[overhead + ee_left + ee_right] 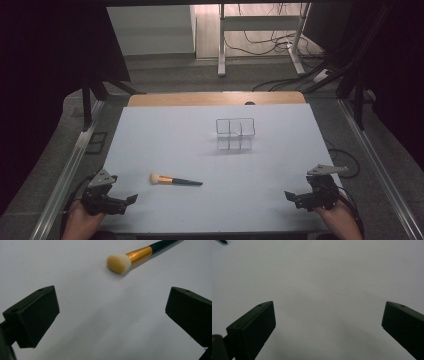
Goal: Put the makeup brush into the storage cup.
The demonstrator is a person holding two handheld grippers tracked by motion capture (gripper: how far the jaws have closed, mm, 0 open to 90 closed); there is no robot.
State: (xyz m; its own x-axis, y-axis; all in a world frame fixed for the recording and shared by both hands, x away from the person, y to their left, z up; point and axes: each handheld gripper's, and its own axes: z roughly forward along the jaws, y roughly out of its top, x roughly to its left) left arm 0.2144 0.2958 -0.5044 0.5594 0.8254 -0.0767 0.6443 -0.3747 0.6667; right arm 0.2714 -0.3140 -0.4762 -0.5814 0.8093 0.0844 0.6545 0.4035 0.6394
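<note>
The left gripper has its jaws wide apart with nothing between them; the brush lies at twelve o'clock on the white table.

A makeup brush lies flat on the table's near left part. Its pale bristle head points left, with a gold ferrule and a dark, seemingly green, handle.

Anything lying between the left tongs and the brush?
Nothing: only bare table separates the open left tongs from the brush, seen in the left gripper view.
</note>
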